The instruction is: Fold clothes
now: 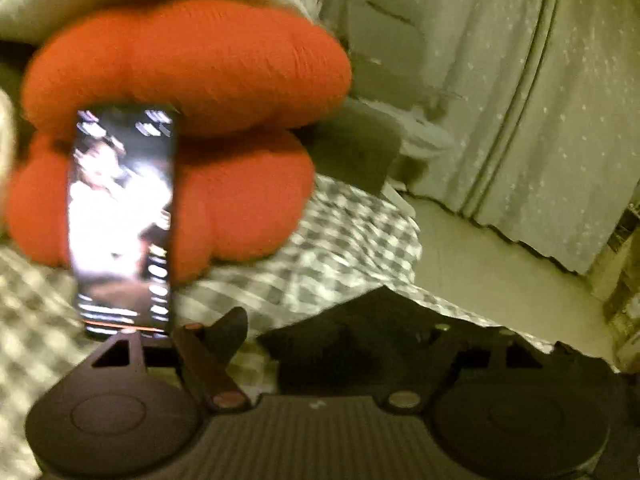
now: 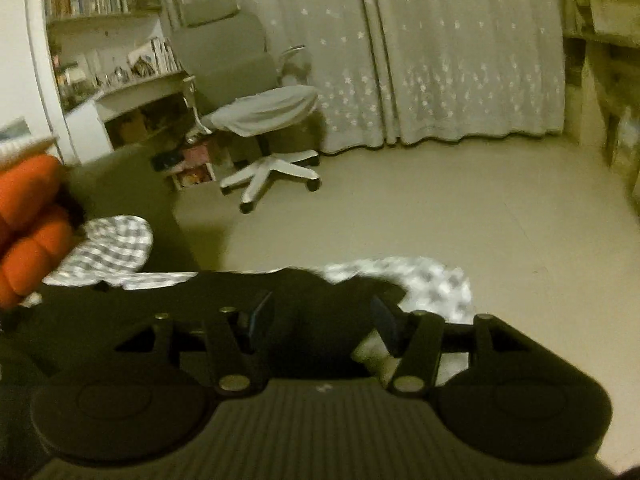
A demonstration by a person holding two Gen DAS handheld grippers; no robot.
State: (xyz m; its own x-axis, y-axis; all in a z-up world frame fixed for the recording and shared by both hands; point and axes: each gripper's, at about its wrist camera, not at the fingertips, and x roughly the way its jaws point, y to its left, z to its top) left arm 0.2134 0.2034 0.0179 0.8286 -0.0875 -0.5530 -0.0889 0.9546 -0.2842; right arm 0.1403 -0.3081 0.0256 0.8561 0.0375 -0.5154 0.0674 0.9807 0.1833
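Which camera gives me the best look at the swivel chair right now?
The right wrist view: the swivel chair shows whole there, headrest down to its white wheeled base, in front of the starred curtain. In the left wrist view it is only a blurred grey back and seat, partly hidden behind an orange-gloved hand.

A dark, near-black garment [image 2: 304,320] lies spread low in the right wrist view, its edge running from nine o'clock toward three o'clock. It rests on a grey-and-white checked cloth [image 2: 116,252] that shows rumpled beyond it at ten o'clock and again, blurred, at two o'clock. In the left wrist view the dark garment [image 1: 360,332] lies at six o'clock, checked cloth [image 1: 340,248] above it.
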